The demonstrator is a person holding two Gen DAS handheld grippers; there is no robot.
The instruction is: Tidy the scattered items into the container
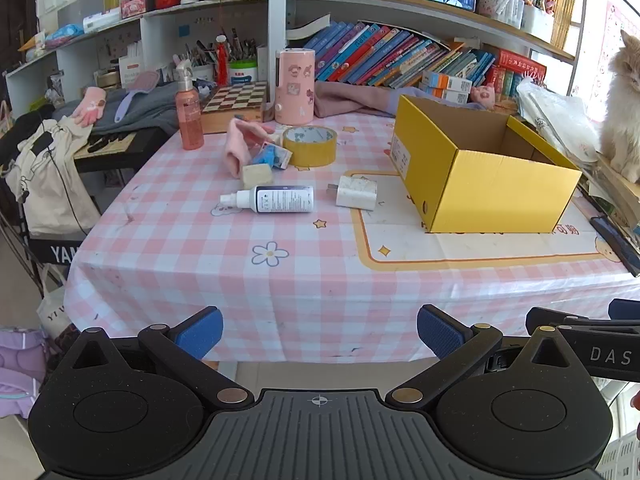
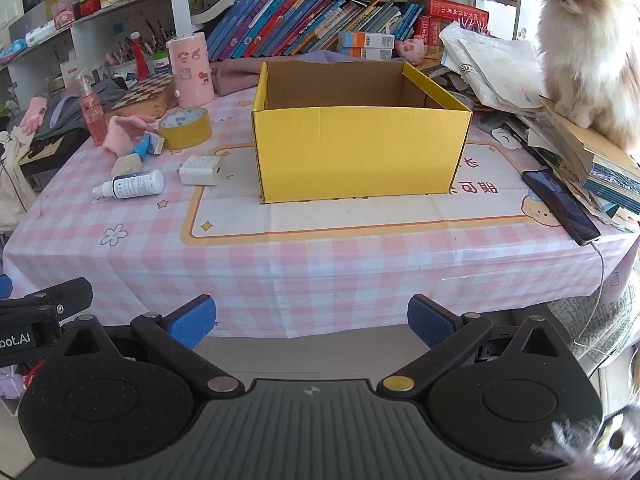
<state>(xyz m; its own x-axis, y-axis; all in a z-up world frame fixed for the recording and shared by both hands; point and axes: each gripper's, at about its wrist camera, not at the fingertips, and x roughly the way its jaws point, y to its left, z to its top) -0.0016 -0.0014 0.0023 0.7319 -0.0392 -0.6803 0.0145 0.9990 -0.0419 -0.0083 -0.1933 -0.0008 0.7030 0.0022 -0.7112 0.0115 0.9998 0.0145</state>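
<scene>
Both tongs, left (image 1: 320,332) and right (image 2: 312,322), hanging released short of the pink-checked surface (image 1: 304,280). Open yellow cardboard box (image 2: 360,152) sitting empty; white plastic spray bottle (image 1: 276,199) lying left of box. Advisable: gripping bottle across its barrel.

Left gripper (image 1: 319,332): matte black body, ribbed centre plate with a small white crosshair mark, a round disc housing on each side. Blue textured pads (image 1: 436,334) on black linkage arms, silver pivot pins. Right gripper (image 2: 311,322): same build, but one inner pivot pin is yellow/brass, the other silver. Its side, seen from the left camera, carries white lettering "DAS"; the left unit's side reads "bot.AI", probably cropped. No skin or sleeve clearly visible.
</scene>
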